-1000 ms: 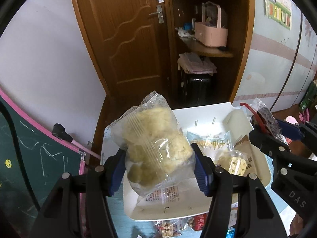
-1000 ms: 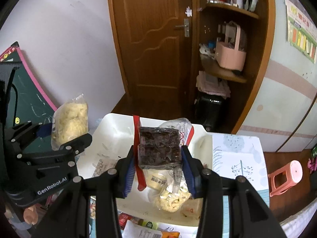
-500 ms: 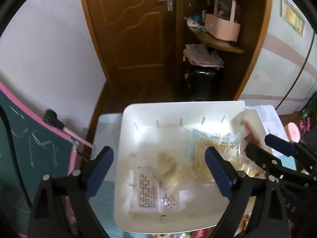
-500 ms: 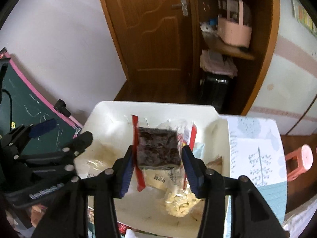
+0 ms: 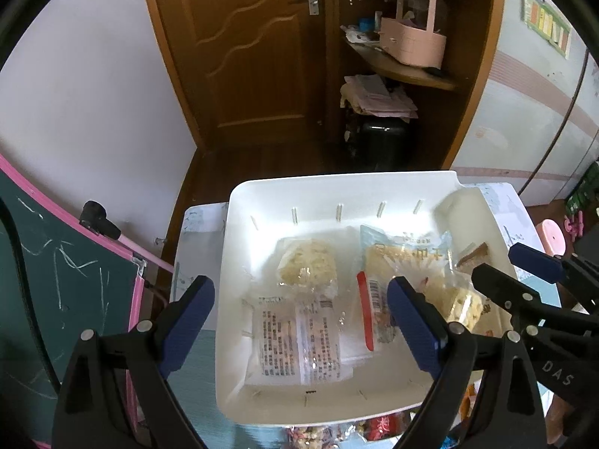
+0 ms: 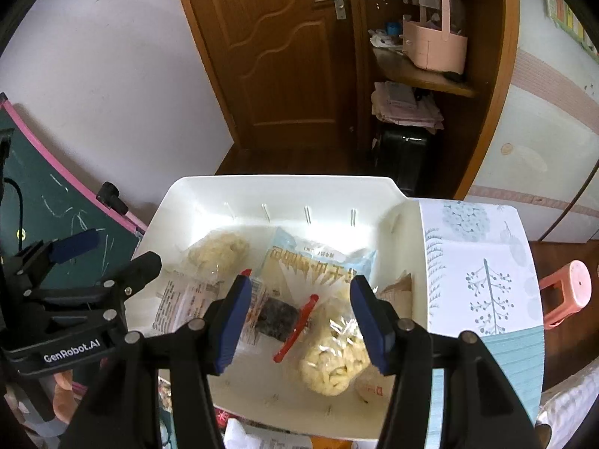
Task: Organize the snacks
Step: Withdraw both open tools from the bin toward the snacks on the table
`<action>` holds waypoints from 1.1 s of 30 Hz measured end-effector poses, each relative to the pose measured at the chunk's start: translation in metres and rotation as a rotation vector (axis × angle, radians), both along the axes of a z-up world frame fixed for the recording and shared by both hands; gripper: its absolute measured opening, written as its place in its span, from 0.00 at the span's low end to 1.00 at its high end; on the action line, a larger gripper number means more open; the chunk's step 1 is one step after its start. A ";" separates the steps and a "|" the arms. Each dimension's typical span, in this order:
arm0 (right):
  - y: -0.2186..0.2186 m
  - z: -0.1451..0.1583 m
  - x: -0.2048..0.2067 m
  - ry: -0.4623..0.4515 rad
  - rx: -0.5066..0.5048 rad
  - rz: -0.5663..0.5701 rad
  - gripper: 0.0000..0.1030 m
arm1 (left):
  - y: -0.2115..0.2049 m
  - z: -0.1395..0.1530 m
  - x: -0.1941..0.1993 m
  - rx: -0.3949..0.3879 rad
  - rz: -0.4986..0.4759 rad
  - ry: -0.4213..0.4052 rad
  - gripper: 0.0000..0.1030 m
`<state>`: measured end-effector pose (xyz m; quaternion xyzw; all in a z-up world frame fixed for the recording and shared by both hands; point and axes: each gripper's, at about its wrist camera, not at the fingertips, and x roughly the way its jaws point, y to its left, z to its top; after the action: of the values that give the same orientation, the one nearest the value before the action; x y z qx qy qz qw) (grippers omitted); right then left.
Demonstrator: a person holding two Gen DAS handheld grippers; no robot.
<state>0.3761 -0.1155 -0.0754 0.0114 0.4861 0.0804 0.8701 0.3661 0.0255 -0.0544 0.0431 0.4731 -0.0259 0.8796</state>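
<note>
A white bin (image 5: 337,187) (image 6: 284,183) holds several snack packs. The clear bag of yellow snacks (image 5: 307,265) (image 6: 219,250) lies in its left half, label end toward me. My left gripper (image 5: 299,310) (image 6: 112,254) hangs above that bag, open wide and holding nothing. A dark snack pack with red edges (image 6: 279,318) lies flat in the bin. Above it, my right gripper (image 6: 301,310) (image 5: 513,273) has its jaws opening, and the pads stand clear of the pack. Also in the bin are a pale blue packet (image 6: 318,262) (image 5: 408,254) and a bag of pale puffs (image 6: 337,351) (image 5: 456,299).
The bin sits on a table with a tree-print cloth (image 6: 483,280). More loose snacks (image 5: 337,430) lie at the bin's near edge. A green chalkboard with a pink frame (image 5: 56,280) leans at the left. A pink stool (image 6: 572,288) stands at the right. Behind are a wooden door and shelves.
The left gripper opened and the yellow bag dropped into the bin. The right gripper's jaws widened and the dark pack left them for the bin floor. Both grippers sank toward the bin.
</note>
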 end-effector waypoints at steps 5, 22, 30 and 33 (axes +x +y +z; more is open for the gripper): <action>0.002 0.012 -0.010 -0.021 -0.027 0.004 0.54 | -0.005 0.013 -0.012 0.009 -0.013 -0.021 0.90; 0.000 0.078 -0.098 -0.138 -0.071 0.042 0.54 | -0.002 0.078 -0.109 0.015 -0.091 -0.097 0.90; 0.002 0.091 -0.149 -0.171 -0.082 0.091 0.54 | -0.002 0.093 -0.161 0.012 -0.154 -0.126 0.90; 0.003 0.089 -0.168 -0.176 -0.085 0.108 0.54 | 0.000 0.090 -0.178 0.002 -0.174 -0.122 0.90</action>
<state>0.2085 -0.1126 0.0140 -0.0588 0.4105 0.1071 0.9036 0.1883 0.0251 0.0353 0.0865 0.4134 -0.0989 0.9010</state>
